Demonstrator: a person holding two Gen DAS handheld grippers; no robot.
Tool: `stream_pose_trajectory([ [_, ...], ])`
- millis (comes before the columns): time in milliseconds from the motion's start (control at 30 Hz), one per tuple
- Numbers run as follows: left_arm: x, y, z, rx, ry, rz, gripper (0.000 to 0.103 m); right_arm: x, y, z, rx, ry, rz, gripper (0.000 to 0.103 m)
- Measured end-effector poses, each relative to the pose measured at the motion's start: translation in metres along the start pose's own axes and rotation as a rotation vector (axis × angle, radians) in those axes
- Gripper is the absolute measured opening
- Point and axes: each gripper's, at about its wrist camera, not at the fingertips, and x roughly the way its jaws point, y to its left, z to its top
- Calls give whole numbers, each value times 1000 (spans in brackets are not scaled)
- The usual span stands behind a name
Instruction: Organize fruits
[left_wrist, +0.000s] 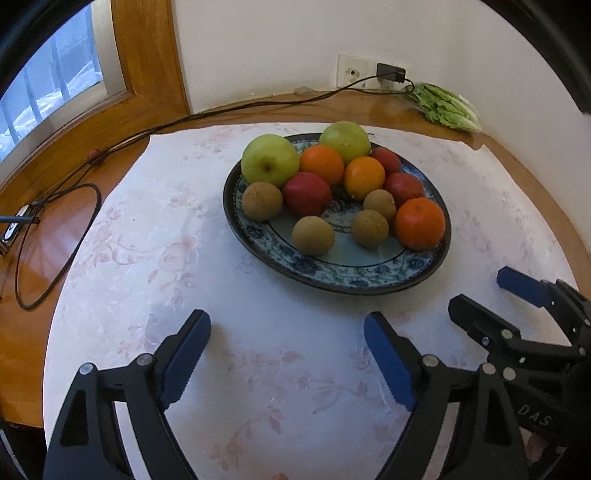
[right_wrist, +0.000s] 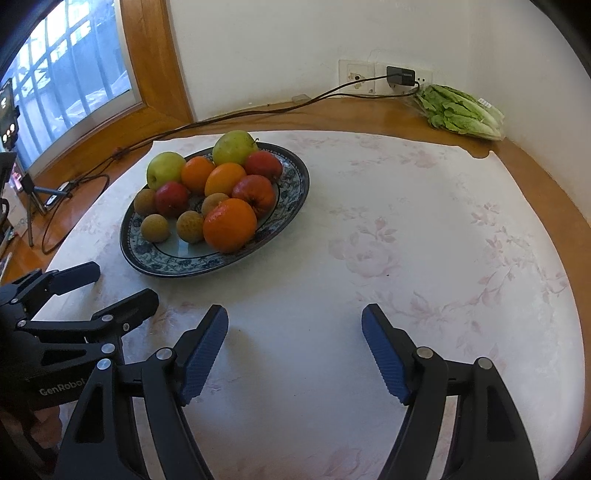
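Note:
A blue-patterned plate (left_wrist: 332, 275) (right_wrist: 159, 258) on the white floral cloth holds a pile of fruit: two green apples (left_wrist: 269, 160), three oranges (left_wrist: 420, 223) (right_wrist: 229, 224), three red apples (left_wrist: 307, 194) and several small brown fruits (left_wrist: 313, 235). My left gripper (left_wrist: 288, 347) is open and empty, over the cloth in front of the plate. My right gripper (right_wrist: 293, 343) is open and empty, to the right of the plate; it also shows in the left wrist view (left_wrist: 484, 295). The left gripper shows in the right wrist view (right_wrist: 122, 284).
A bag of green lettuce (left_wrist: 445, 109) (right_wrist: 461, 110) lies at the back right by the wall. A black cable (left_wrist: 221, 110) runs from a wall charger (right_wrist: 400, 75) across the wooden table (left_wrist: 55, 229) to the left. A small tripod (right_wrist: 31, 199) stands at far left.

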Motion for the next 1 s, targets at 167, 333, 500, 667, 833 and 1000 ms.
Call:
stream_pose_trajectory([
  [167, 2, 2, -1, -6, -17, 8, 94, 0, 1, -1, -5, -5, -4, 78],
  [333, 2, 3, -1, -7, -30, 12, 94, 0, 1, -2, -11, -9, -10, 78],
  [500, 2, 3, -1, -7, -29, 12, 94, 0, 1, -2, -11, -8, -10, 78],
  [667, 2, 2, -1, -10, -27, 11, 94, 1, 2, -2, -16, -5, -11, 80],
  [833, 2, 4, -1, -8, -27, 14, 94, 2, 4, -2, -24, -2, -16, 81],
  [1000, 2, 4, -1, -8, -27, 13, 93, 2, 4, -2, -24, -2, -16, 81],
])
